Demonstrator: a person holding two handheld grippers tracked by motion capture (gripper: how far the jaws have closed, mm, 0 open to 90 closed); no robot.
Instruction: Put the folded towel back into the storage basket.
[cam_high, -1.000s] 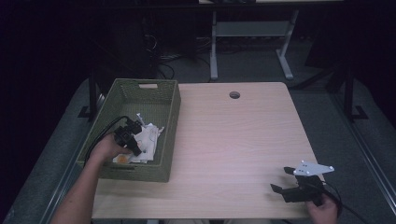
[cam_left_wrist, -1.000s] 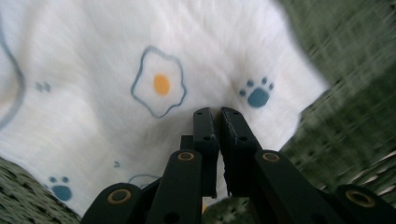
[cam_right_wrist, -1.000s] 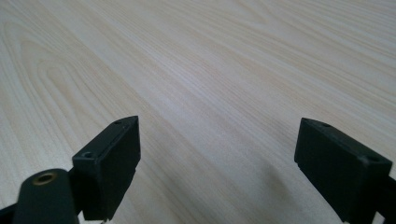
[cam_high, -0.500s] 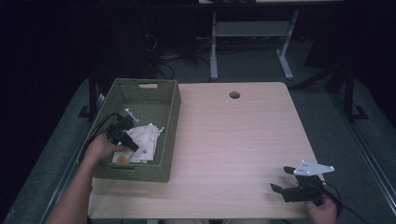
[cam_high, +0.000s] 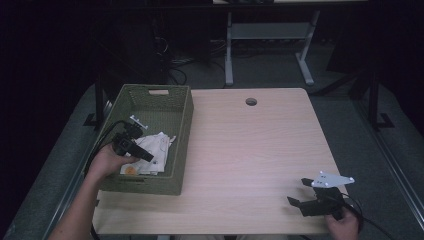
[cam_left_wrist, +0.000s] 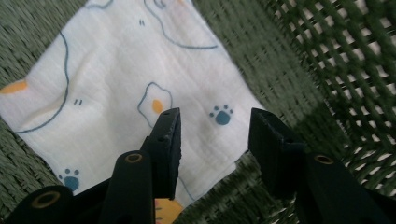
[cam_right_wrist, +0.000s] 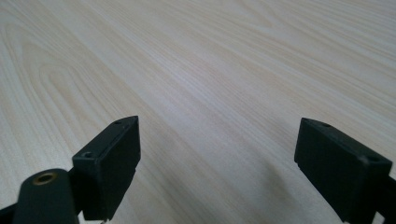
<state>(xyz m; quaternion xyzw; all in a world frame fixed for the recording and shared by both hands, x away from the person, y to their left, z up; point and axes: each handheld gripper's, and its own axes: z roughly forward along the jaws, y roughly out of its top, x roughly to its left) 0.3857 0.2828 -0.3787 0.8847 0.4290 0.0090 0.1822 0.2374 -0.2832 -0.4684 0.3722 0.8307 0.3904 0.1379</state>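
A white cloth (cam_left_wrist: 116, 93) printed with fried eggs and blue paw prints lies flat on the bottom of the green woven basket (cam_high: 185, 130). From above, the cloth (cam_high: 157, 145) shows in the basket's near half. My left gripper (cam_high: 147, 156) hovers over it inside the basket. Its jaws have just been opening, and nothing is between them in the left gripper view (cam_left_wrist: 217, 119); the cloth lies beneath them. My right gripper (cam_high: 297, 191) rests open and empty at the table's near right corner, over bare wood (cam_right_wrist: 217, 140).
The basket sits on the left side of the light wooden table (cam_high: 250, 145); its lattice wall (cam_left_wrist: 327, 56) rises just right of the left jaws. A round cable hole (cam_high: 251, 101) is near the far edge. Table legs and cables stand on the floor behind.
The left gripper has opened, let go of the cloth, and lifted slightly back toward the basket's left wall. The cloth now lies in the basket. The right gripper has not moved.
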